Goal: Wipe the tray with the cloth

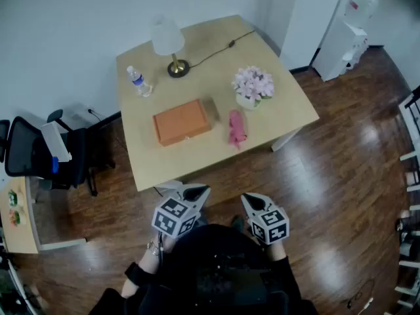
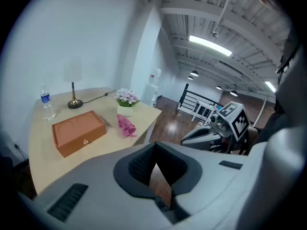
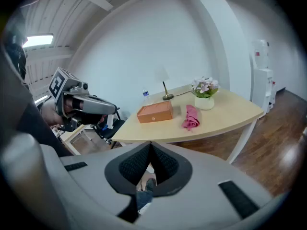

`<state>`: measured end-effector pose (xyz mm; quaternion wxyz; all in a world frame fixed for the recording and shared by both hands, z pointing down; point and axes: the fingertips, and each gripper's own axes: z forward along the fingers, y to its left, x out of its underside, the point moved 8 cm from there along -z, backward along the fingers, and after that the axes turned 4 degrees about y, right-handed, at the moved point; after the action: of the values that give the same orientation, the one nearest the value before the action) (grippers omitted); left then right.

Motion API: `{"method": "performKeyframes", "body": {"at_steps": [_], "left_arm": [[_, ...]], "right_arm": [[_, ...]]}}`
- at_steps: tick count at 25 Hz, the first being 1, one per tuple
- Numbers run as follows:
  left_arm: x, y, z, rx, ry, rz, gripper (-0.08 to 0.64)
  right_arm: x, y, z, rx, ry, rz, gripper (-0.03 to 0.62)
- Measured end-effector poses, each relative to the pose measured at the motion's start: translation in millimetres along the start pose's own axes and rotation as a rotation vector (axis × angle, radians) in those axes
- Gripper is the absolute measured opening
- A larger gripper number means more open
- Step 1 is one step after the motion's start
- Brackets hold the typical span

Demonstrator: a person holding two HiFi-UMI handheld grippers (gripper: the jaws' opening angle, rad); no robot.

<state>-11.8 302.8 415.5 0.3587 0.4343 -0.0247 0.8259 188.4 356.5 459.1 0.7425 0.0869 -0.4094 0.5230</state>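
Terracotta-orange rectangular tray [image 1: 182,121] lies flat near the middle of the pale wooden worktop [image 1: 282,113], its long side slightly skewed to the near edge; nothing touches it.

Crumpled pink cloth [image 1: 236,128] lies on the worktop just beside the tray's right end in the head view, a narrow strip of bare wood between them; not held.

White pot of pink flowers [image 1: 252,86] stands just behind the cloth; clear plastic water bottle with a blue cap [image 1: 138,81] stands upright behind the tray's left end; table lamp with a white shade and brass foot [image 1: 168,38] stands near the far edge, its dark cable running off to the right.

Left gripper [image 1: 195,190] and right gripper [image 1: 252,200] are both held close in front of the person's body, short of the worktop's near edge and well apart from tray and cloth; both point forward and down.

Left fingers [image 2: 139,166]: pressed together at the tips, nothing between them; right fingers [image 3: 133,166]: likewise pressed together, empty.

Surroundings: dark polished wooden floor [image 1: 341,169]; black office chair [image 1: 39,156] left of the worktop; white water dispenser [image 1: 341,41] by the far wall.
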Motion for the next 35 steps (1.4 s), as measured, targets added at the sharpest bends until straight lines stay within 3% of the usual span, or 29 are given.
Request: {"method": "performKeyframes", "body": {"at_steps": [10,15,16,22,26,35], "left_arm": [[-12.3,148.0,-50.5,-0.007,-0.023,0.035,0.003],[-11.9,191.9,-49.3,0.013,-0.016,-0.012,0.003],[-12.8,195.3,-48.0,0.019,-0.017,-0.025,0.003],[-32.2,225.8,-37.9,-0.020,-0.002,-0.052,0.003],[-42.4,249.9,-36.8,-0.077,0.006,-0.089,0.003],[-49.0,282.8,-29.0,-0.173,0.058,-0.192,0.003]], "right_arm": [[-88.1,35.4,106.8,0.120,-0.023,0.017,0.005],[-110.5,25.4,131.0,0.201,-0.007,0.048,0.006],[-114.0,19.8,132.8,0.223,-0.004,0.049,0.013],[-138.6,-47.9,168.4,0.343,0.039,0.064,0.233],[-148.5,-96.8,200.7,0.405,0.109,0.021,0.282],[-150.3,-161.3,272.6,0.425,0.281,-0.063,0.282]]}}
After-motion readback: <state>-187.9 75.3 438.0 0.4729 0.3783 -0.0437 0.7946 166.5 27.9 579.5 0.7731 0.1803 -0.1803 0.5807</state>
